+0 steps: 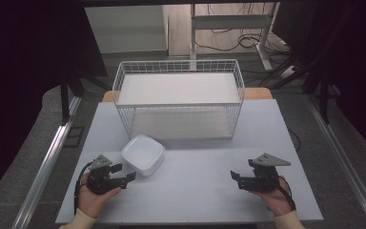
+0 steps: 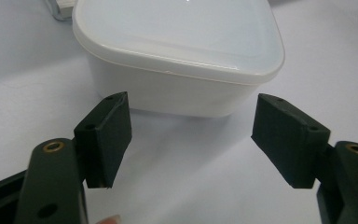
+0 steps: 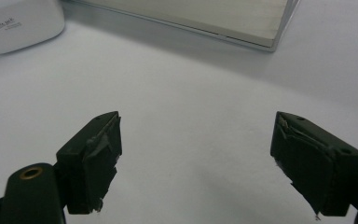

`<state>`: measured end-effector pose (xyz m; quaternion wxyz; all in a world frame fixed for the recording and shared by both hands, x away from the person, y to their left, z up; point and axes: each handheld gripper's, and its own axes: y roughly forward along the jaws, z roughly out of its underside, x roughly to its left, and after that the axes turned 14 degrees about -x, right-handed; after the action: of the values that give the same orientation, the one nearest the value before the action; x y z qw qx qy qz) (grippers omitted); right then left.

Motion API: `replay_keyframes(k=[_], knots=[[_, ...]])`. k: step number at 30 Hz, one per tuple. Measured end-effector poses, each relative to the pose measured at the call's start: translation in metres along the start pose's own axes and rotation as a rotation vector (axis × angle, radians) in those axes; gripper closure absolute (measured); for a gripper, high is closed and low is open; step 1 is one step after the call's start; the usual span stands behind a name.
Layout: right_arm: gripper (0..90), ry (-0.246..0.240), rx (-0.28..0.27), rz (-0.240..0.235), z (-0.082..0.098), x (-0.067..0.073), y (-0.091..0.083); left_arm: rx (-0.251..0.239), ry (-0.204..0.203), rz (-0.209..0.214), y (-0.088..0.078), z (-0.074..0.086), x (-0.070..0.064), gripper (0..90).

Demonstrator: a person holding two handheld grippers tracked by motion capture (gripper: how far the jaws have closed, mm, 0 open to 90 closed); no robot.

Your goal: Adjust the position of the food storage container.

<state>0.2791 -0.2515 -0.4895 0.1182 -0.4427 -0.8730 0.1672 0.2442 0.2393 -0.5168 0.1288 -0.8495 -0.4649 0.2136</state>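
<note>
A white lidded plastic box (image 1: 143, 153) lies on the pale table (image 1: 195, 191), left of centre and in front of a wire rack. My left gripper (image 1: 126, 172) is held just in front and to the left of the box, jaws open and empty. In the left gripper view the box (image 2: 182, 51) sits close ahead, just beyond the two black pads (image 2: 107, 135), and my left gripper (image 2: 191, 140) does not touch it. My right gripper (image 1: 236, 178) rests low at the table's right front, open and empty. The right gripper view shows my right gripper (image 3: 196, 163) over bare table, the box (image 3: 18, 23) far off at upper left.
A white wire rack (image 1: 178, 98) with an upper shelf stands at the back centre of the table; its base edge (image 3: 205, 23) crosses the top of the right gripper view. Beyond the table are desk legs and cables on the floor (image 1: 238, 38).
</note>
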Motion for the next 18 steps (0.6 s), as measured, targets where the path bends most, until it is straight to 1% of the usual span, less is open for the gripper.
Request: replay_keyframes(k=[3, 5, 12, 14, 16, 18], knots=[[16.9, -0.009, 0.011, 0.015, 0.000, 0.000, 0.000, -0.004, 0.000, -0.005, -0.001, -0.001, 0.000, 27.8], [17.3, -0.004, 0.012, 0.019, 0.000, -0.001, 0.000, -0.005, 0.001, -0.006, -0.001, -0.001, 0.000, 27.8], [18.5, 0.004, 0.012, 0.010, -0.002, -0.002, -0.003, -0.005, 0.002, -0.010, -0.001, -0.002, 0.001, 27.9], [18.9, 0.009, 0.014, 0.006, -0.003, -0.002, -0.004, -0.010, 0.005, -0.007, -0.003, -0.004, 0.000, 28.2], [19.0, 0.009, 0.014, 0.002, -0.004, -0.002, -0.004, -0.016, 0.000, 0.001, -0.005, -0.007, -0.002, 28.4], [19.1, 0.005, 0.013, 0.001, -0.004, -0.001, -0.004, -0.028, -0.025, 0.027, -0.007, -0.011, -0.004, 28.4]])
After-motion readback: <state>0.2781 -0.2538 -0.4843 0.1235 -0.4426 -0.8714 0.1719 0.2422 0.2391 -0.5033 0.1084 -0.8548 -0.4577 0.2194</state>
